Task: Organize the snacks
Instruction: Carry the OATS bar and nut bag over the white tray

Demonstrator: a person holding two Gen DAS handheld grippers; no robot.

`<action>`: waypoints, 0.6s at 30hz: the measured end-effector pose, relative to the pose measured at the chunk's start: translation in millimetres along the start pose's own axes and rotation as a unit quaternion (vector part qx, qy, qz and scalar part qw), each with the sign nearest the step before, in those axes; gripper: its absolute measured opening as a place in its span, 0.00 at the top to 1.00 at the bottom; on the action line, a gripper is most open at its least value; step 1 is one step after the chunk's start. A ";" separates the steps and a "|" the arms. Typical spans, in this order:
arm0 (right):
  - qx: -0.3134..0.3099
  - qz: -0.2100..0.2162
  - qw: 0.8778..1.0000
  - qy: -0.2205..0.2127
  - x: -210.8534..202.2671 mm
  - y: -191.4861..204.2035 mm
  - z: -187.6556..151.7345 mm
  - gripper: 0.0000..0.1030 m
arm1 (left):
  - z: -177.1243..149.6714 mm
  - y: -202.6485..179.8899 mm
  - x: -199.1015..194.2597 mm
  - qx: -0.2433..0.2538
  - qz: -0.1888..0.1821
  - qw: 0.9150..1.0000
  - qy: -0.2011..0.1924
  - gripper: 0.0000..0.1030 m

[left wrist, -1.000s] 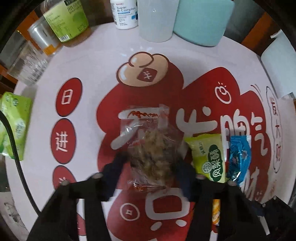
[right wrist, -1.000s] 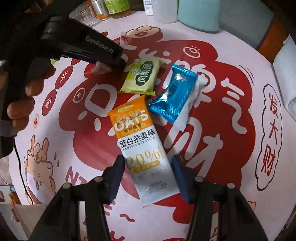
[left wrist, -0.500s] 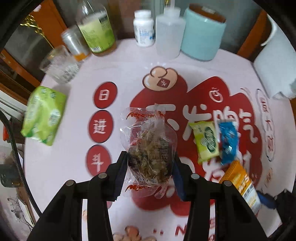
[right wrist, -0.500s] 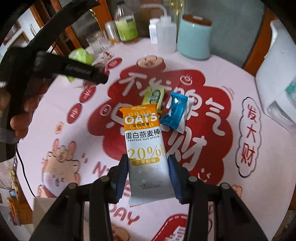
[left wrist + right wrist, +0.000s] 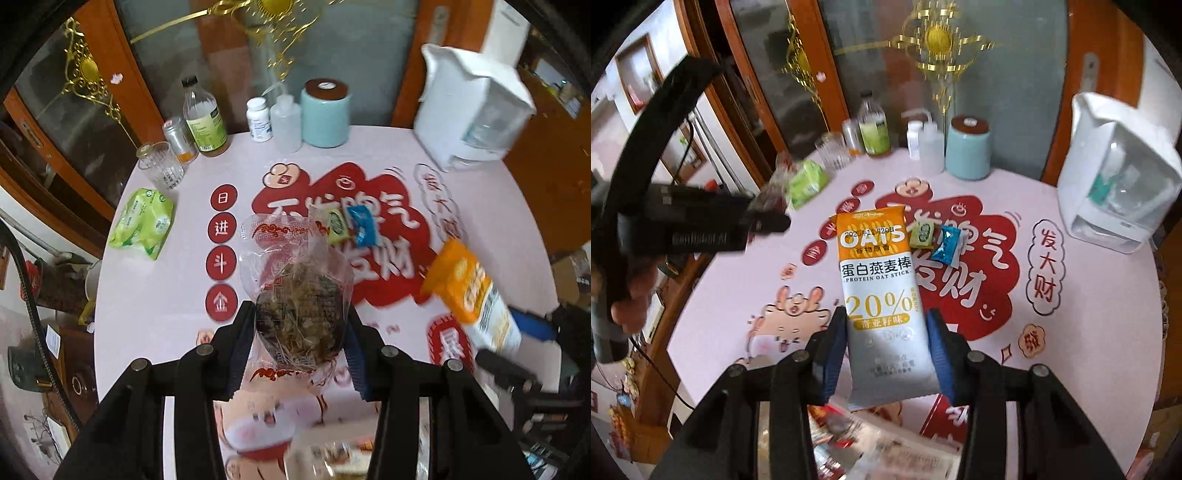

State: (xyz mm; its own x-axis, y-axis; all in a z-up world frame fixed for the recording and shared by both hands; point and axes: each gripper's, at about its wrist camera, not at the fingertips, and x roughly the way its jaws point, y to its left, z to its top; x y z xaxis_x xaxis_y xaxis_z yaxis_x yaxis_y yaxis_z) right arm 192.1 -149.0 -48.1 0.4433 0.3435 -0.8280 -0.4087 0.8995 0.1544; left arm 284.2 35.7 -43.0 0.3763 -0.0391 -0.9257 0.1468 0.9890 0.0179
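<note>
Round pink table [image 5: 155, 295], red festive print, cabinet doors behind. Left to right: green tissue pack [image 5: 142, 222] near left rim, bottles and teal canister [image 5: 325, 112] along back, white dispenser [image 5: 476, 122] far right. Both packets on table a second ago, now lifted clear. Left gripper [image 5: 301, 328] clamped on clear nut-snack bag [image 5: 295, 291]; right gripper [image 5: 888, 350], jaws just narrowed, clamped on oat stick [image 5: 882, 295]. Green candy [image 5: 922, 233], blue candy [image 5: 946, 245] left mid-table. Likely heading for container blurred at bottom edge. Open room front and centre; back edge crowded.
</note>
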 end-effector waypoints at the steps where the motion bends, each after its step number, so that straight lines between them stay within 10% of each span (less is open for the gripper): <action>1: 0.001 0.000 1.000 -0.007 -10.1 2.2 -4.1 0.58 | -7.2 -3.4 -10.4 0.002 -0.003 1.000 -0.002 0.57; 18: 0.071 0.007 0.994 -0.078 -105.8 22.6 -108.7 0.58 | -154.4 -44.8 -96.7 0.027 -0.026 0.999 -0.025 0.57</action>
State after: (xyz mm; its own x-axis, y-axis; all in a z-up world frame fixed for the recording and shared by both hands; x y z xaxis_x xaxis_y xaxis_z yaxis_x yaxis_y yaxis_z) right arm 49.2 -194.3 -15.6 0.5610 0.3840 -0.7334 -0.3036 0.9196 0.2492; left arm 100.0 17.2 -12.6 0.4124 -0.0995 -0.9056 0.2171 0.9761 -0.0084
